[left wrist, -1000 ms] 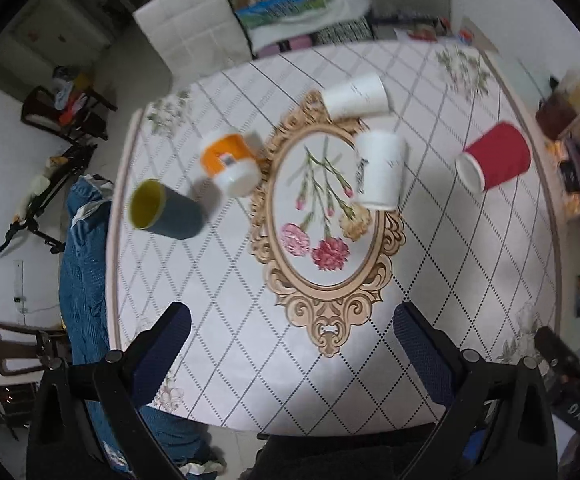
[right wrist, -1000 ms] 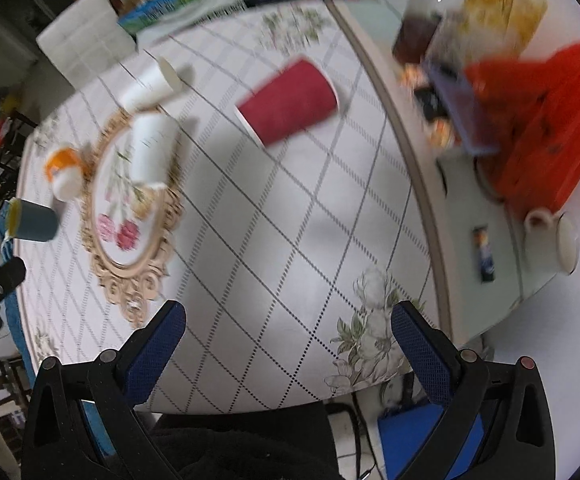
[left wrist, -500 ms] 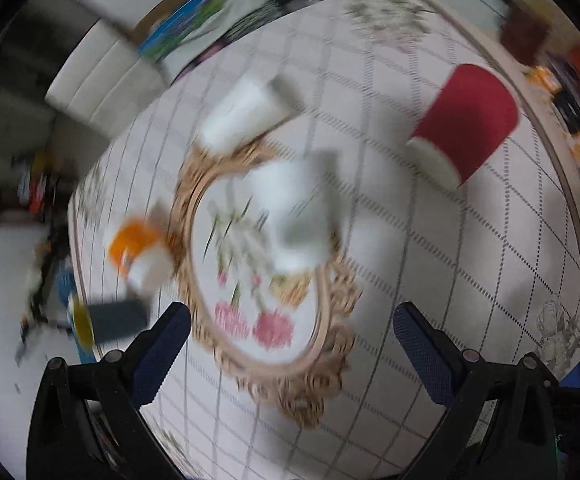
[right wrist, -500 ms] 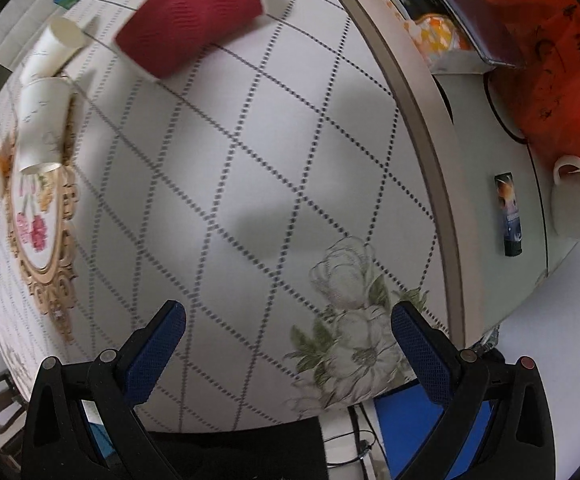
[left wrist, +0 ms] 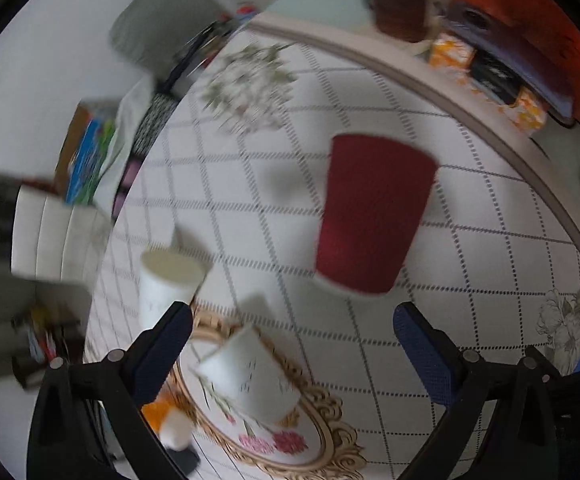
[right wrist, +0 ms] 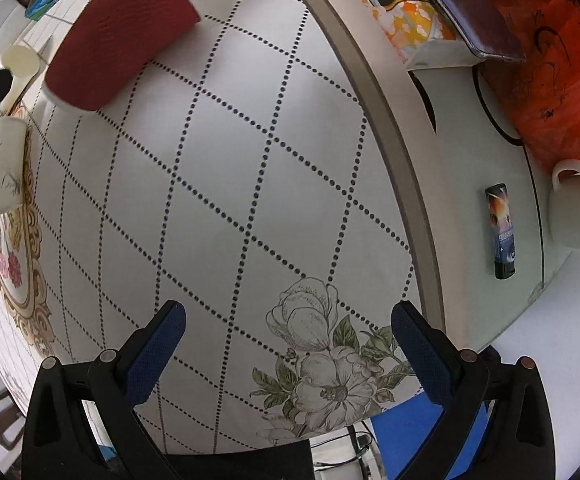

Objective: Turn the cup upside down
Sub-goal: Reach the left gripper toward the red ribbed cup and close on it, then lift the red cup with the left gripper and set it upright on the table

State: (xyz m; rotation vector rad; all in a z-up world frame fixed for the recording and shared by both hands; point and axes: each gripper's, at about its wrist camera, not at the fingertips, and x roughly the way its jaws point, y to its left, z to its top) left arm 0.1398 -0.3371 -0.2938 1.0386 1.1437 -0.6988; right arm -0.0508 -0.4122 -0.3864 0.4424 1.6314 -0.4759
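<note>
A red paper cup [left wrist: 374,212] lies on its side on the quilted white tablecloth, its open end toward my left gripper. My left gripper [left wrist: 292,324] is open and empty, just short of the cup, which sits ahead between the line of its fingers. The red cup also shows at the top left of the right wrist view [right wrist: 118,36]. My right gripper [right wrist: 288,326] is open and empty, low over the table's near right corner, well away from the cup.
Two white paper cups [left wrist: 250,372] [left wrist: 166,284] lie on their sides by a gold-framed floral mat [left wrist: 282,440], with an orange-and-white cup [left wrist: 170,424] beyond. A side table to the right holds a white mug [right wrist: 578,208], a small dark box [right wrist: 502,232] and red bags [right wrist: 550,52].
My left gripper has swung right and closer to the red cup, which now fills the view centre. My right gripper has dropped lower over the table corner.
</note>
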